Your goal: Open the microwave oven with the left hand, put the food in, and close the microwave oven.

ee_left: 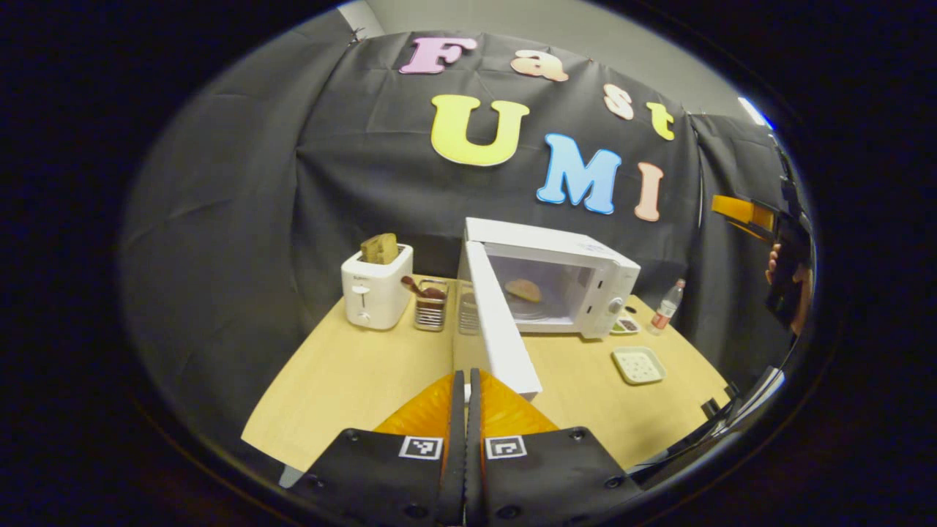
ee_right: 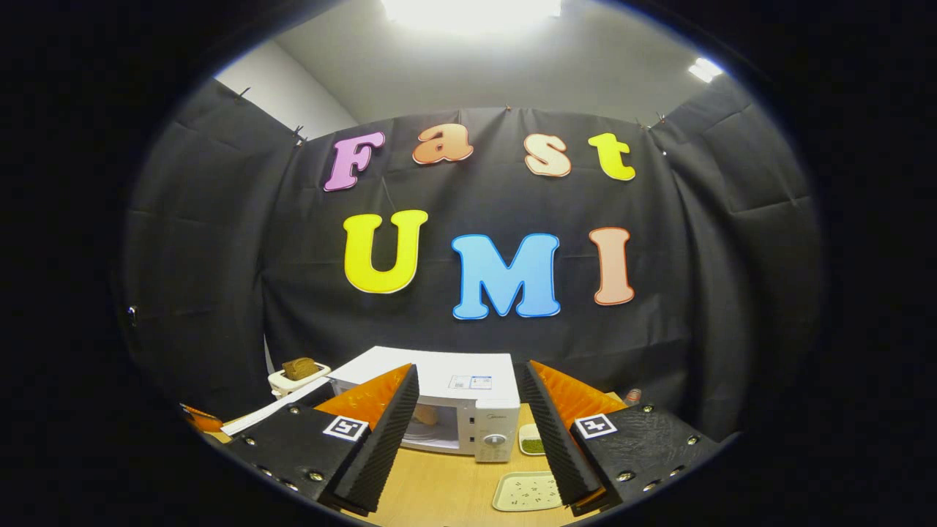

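Left gripper view: left gripper [ee_left: 465, 410] pressed closed, empty, above table [ee_left: 344, 380] | microwave door [ee_left: 501, 329] open just ahead | food [ee_left: 524, 290] inside microwave [ee_left: 578, 274] | right gripper view: right gripper [ee_right: 468, 424] spread wide, empty, facing microwave [ee_right: 468, 410]

A light wooden table [ee_left: 351, 380] carries a white microwave oven [ee_left: 578, 274] at the back with its door [ee_left: 501, 329] swung open toward the front. Left of it stand a white toaster [ee_left: 375, 293] with bread in its slot and two small wire baskets [ee_left: 432, 306]. To the right lie a pale square tray [ee_left: 638, 364], a small dish [ee_left: 626, 326] and an upright bottle [ee_left: 667, 306].
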A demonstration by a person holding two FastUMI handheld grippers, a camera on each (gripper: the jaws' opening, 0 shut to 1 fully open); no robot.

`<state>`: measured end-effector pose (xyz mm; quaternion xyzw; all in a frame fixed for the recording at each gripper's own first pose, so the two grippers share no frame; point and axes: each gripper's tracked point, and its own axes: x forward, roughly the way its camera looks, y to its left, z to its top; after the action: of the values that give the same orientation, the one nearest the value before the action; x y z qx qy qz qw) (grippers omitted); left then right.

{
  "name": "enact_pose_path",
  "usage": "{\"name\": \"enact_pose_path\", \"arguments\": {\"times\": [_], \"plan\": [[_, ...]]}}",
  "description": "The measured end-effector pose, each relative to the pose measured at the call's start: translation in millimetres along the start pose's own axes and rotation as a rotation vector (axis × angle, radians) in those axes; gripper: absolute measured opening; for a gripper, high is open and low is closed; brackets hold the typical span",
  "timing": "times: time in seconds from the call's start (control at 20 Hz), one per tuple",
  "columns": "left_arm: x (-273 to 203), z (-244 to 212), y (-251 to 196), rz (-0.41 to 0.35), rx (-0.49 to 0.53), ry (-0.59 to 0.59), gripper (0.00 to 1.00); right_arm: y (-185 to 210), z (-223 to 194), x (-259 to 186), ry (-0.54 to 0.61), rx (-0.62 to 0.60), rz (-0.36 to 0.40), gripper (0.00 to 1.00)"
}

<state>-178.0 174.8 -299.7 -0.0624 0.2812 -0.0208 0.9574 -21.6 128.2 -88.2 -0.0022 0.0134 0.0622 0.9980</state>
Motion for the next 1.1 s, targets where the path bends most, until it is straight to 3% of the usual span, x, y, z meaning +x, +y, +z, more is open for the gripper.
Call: {"name": "enact_pose_path", "arguments": {"times": [0.45,0.5,0.75,1.1], "plan": [[33.3,1.8,-106.2,-0.148,0.067,0.048,0.07,-50.4,-15.8,6.6,0.038,0.010,-0.028,0.87],[38.8,4.6,-118.0,-0.169,0.073,0.048,0.02,-53.4,-18.8,7.5,0.040,0.009,-0.023,0.88],[66.8,11.1,-170.1,-0.250,0.115,0.063,0.07,-83.2,-21.8,7.4,0.037,0.009,-0.049,0.88],[99.6,16.6,-211.7,-0.313,0.154,0.082,0.08,-126.6,-24.5,2.9,0.033,0.019,-0.123,0.88]]}}
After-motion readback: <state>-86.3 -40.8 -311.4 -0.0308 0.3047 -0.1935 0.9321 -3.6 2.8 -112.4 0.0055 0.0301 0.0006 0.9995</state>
